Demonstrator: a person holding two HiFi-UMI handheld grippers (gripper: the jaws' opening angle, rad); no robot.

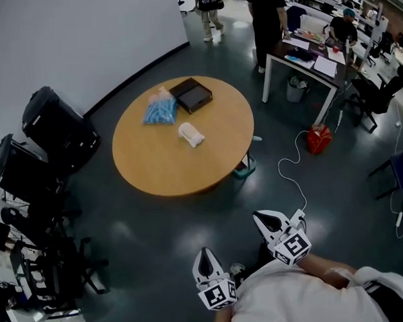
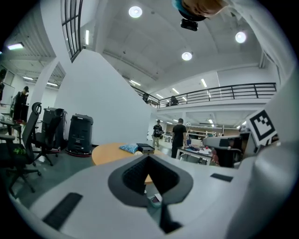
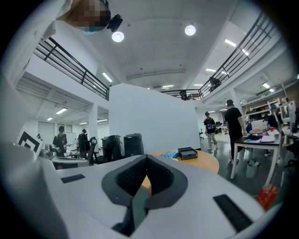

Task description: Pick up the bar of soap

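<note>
The bar of soap, a pale wrapped block, lies near the middle of the round wooden table. Both grippers hang low by the person's body, well short of the table's near edge. My left gripper points toward the table with its jaws together and nothing between them. My right gripper is likewise shut and empty. In the left gripper view the shut jaws cover most of the table. In the right gripper view the gripper faces the table from a distance.
A blue packet and a black box sit at the table's far side. Black cases and office chairs stand to the left. A white desk, a red bag and a floor cable are to the right. People stand behind.
</note>
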